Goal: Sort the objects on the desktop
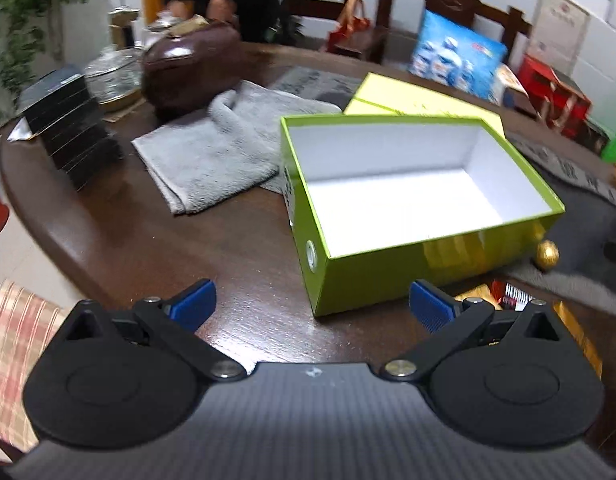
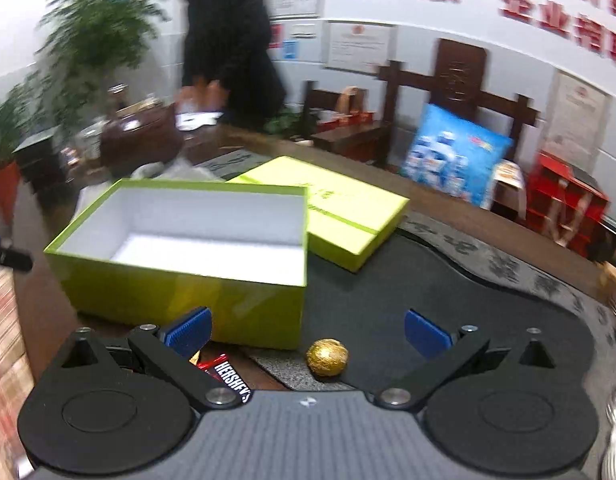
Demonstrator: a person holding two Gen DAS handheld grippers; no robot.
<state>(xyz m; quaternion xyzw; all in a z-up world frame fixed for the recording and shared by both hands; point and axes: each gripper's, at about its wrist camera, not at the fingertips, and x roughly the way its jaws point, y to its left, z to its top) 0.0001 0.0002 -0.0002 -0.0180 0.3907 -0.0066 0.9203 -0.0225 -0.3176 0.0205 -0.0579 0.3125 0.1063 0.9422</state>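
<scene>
1. A round dark wooden table (image 1: 127,248) fills both views; a grey towel (image 1: 223,148) lies on it.
2. An open green box (image 1: 408,200) stands on it, empty and white inside, its lid (image 2: 348,216) lying just behind.
3. Our left gripper (image 1: 312,304) hangs spread wide and empty beside the box's near corner.
4. Our right gripper (image 2: 308,332) is likewise spread, holding nothing.
5. A Hershey's bar (image 2: 227,374) lies under its left finger.
6. A gold foil ball (image 2: 327,357) sits between its fingers, just outside the box.

We judge sorting is only beginning; next, close on the ball and lift it into the box.
</scene>
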